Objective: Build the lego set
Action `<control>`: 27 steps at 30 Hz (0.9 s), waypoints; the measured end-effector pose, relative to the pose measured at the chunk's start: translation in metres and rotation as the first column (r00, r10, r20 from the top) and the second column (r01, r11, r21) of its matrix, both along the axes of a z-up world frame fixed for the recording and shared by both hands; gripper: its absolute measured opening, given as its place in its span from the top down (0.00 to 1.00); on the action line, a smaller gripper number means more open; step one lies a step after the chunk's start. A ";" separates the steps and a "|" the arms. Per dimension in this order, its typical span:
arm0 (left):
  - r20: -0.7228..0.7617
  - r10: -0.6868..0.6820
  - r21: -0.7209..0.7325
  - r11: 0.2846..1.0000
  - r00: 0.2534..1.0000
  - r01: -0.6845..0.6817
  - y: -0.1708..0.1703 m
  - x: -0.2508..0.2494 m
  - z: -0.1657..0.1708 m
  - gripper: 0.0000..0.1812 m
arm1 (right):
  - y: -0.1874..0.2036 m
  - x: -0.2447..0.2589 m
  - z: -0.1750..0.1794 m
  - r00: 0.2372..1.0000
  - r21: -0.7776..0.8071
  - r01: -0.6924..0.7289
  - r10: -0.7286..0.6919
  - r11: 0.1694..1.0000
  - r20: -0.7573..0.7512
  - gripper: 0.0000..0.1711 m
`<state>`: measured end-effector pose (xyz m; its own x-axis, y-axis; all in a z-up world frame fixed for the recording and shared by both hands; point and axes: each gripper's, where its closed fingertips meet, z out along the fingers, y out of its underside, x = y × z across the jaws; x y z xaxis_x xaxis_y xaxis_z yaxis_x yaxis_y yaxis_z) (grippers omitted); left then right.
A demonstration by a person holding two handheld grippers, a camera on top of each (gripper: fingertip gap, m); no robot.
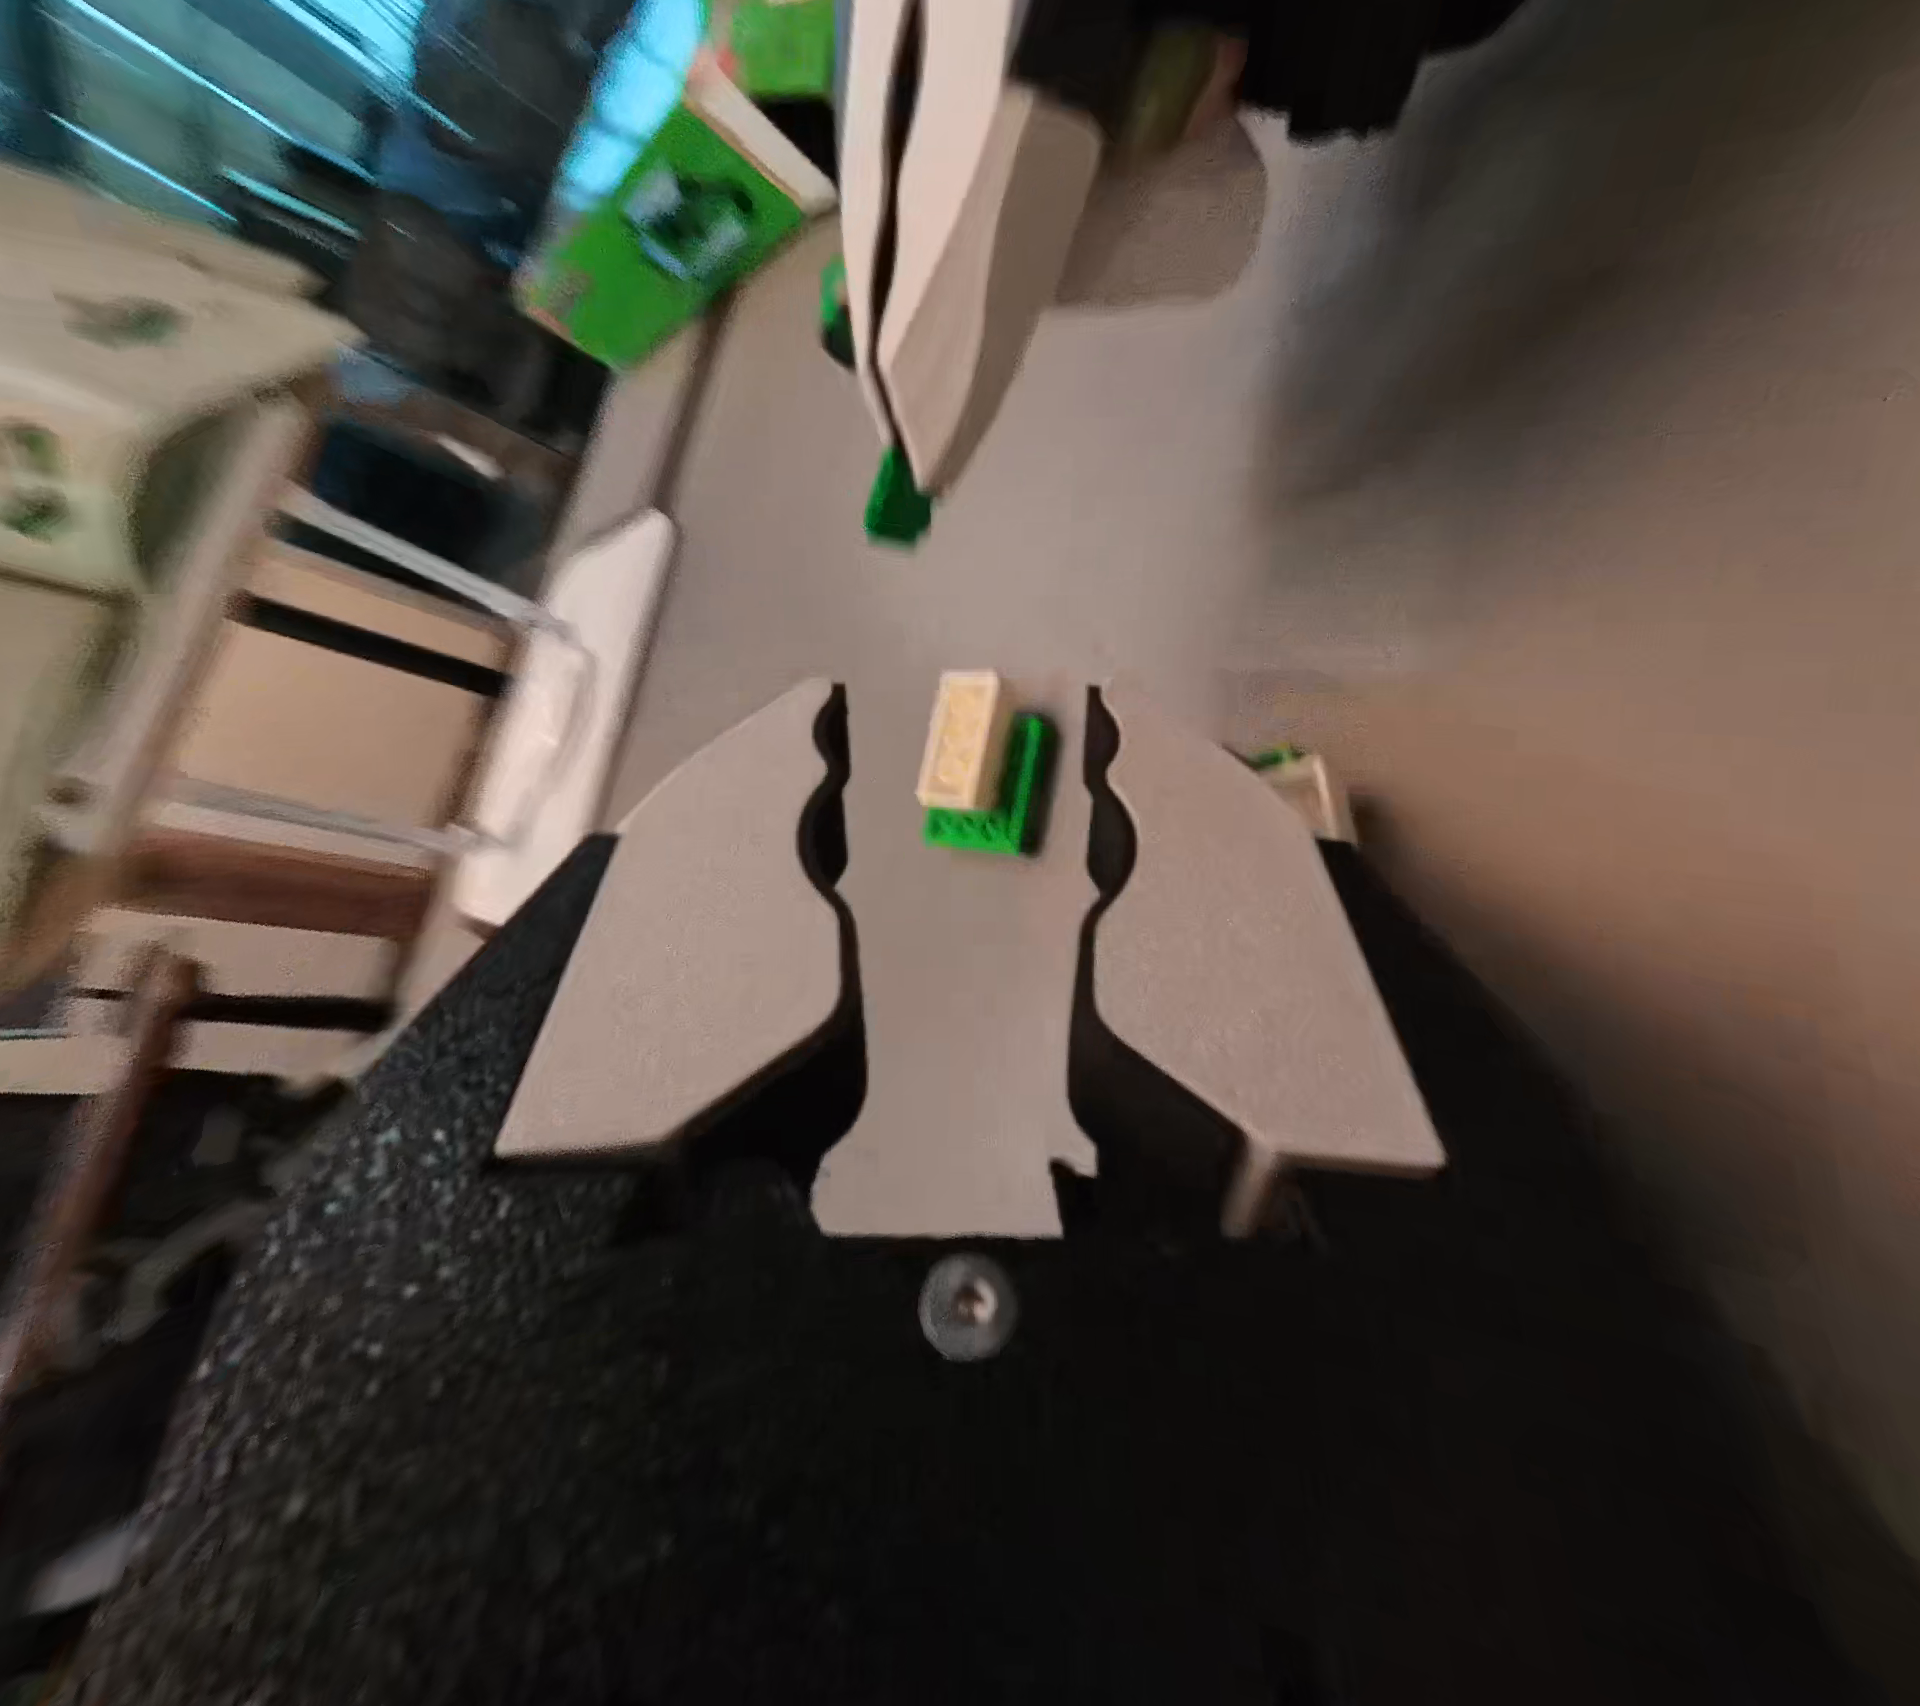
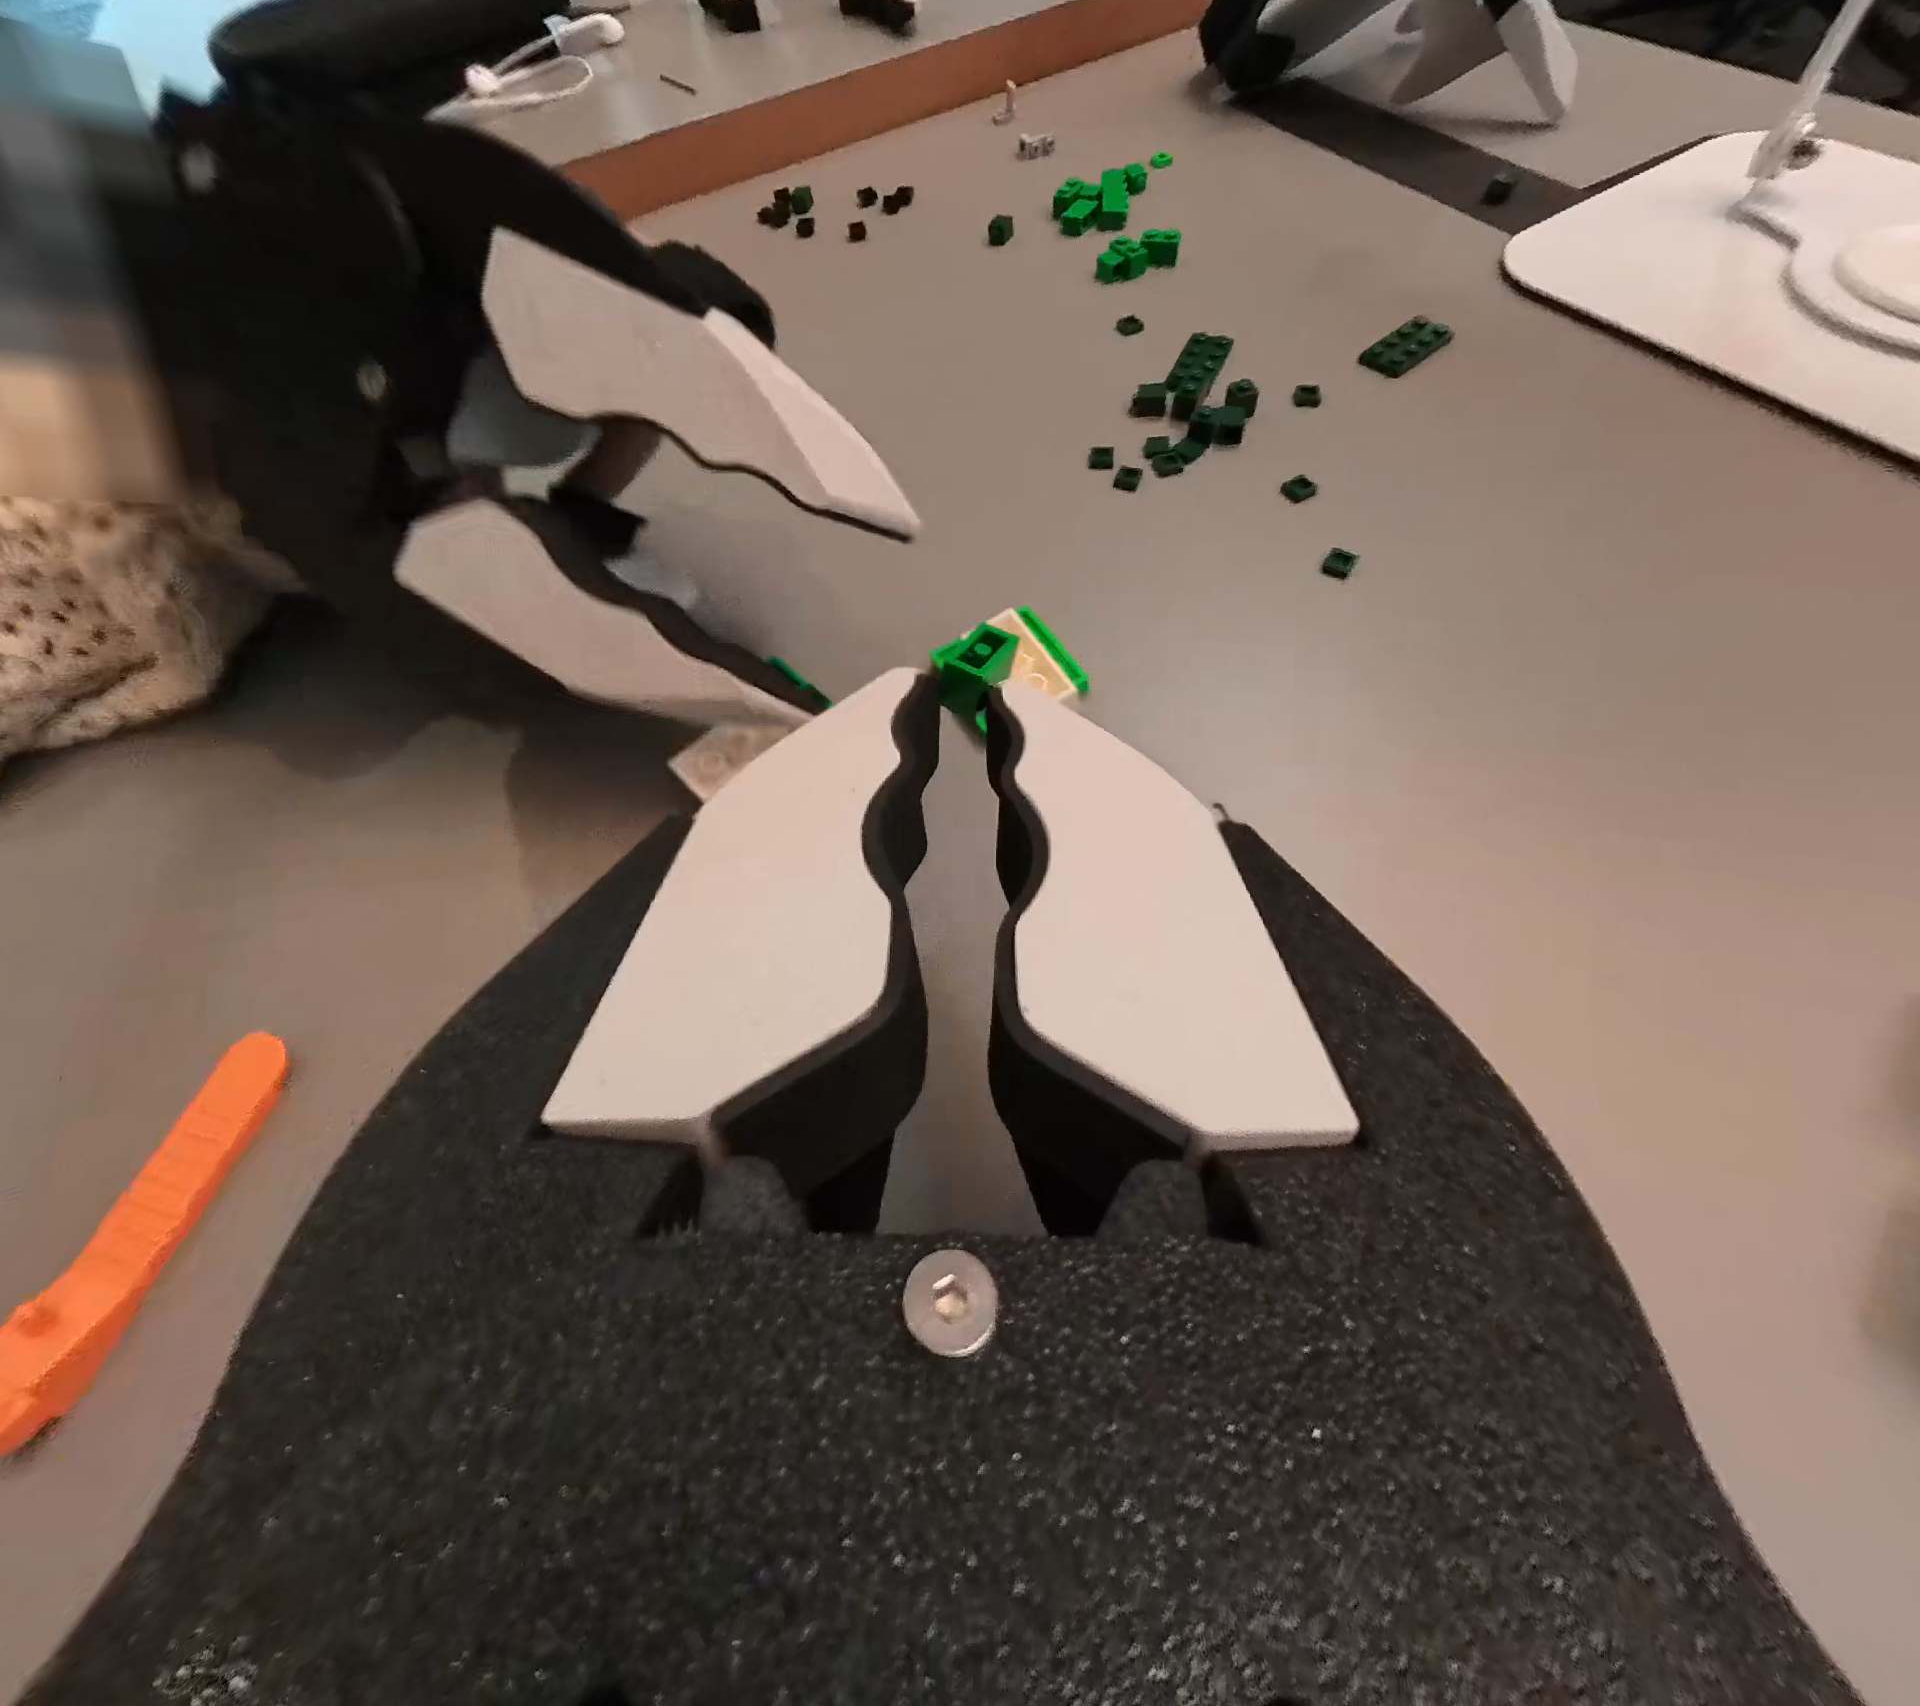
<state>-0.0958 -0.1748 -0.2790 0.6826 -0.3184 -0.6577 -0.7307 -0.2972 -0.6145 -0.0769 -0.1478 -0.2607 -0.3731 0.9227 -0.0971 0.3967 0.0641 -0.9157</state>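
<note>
A small assembly, a cream brick on a bright green plate [image 1: 987, 773], lies on the grey table between the open fingertips of my left gripper [image 1: 966, 700]. My right gripper [image 2: 961, 690] is shut on a small green brick [image 2: 977, 659] and holds it just above and in front of that assembly [image 2: 1049, 669]. In the left wrist view the right gripper [image 1: 914, 451] comes down from above with the green brick [image 1: 896, 503] at its tip. In the right wrist view the left gripper [image 2: 831, 607] is open at the left, beside the assembly.
Several loose dark and bright green bricks [image 2: 1195, 399] lie scattered farther back on the table. An orange brick separator [image 2: 135, 1230] lies at the near left. A white stand base [image 2: 1714, 295] is at the right. Green set boxes [image 1: 665, 233] stand at the table's far edge.
</note>
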 end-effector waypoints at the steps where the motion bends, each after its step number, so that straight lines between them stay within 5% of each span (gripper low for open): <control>1: 0.071 0.019 -0.070 0.997 0.997 -0.014 -0.007 -0.006 -0.005 0.76 | 0.002 0.002 -0.002 1.000 0.016 -0.005 0.005 1.000 -0.002 0.95; 5: 0.252 0.094 -0.230 0.973 0.963 -0.034 -0.024 -0.019 -0.019 0.74 | -0.003 0.009 -0.011 0.998 0.052 -0.057 0.056 0.997 0.019 0.95; 11: 0.476 0.056 -0.357 0.924 0.877 0.135 -0.040 0.010 -0.028 0.75 | -0.024 0.022 -0.022 0.977 0.133 -0.211 0.206 0.968 0.049 0.95; 20: 0.527 0.042 -0.519 0.807 0.849 0.282 -0.063 0.041 -0.044 0.84 | -0.040 0.037 -0.036 0.926 0.188 -0.377 0.365 0.907 0.095 0.95; 27: 0.450 0.006 -0.391 0.901 0.893 0.191 -0.037 0.027 -0.042 0.71 | -0.036 0.035 -0.034 0.894 0.155 -0.449 0.439 0.880 0.093 0.95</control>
<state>-0.0687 -0.2121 -0.3209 0.8166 -0.5689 -0.0970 -0.4593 -0.5389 -0.7061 -0.0421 -0.1835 -0.2950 -0.7460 0.6658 0.0124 0.3389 0.3955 -0.8537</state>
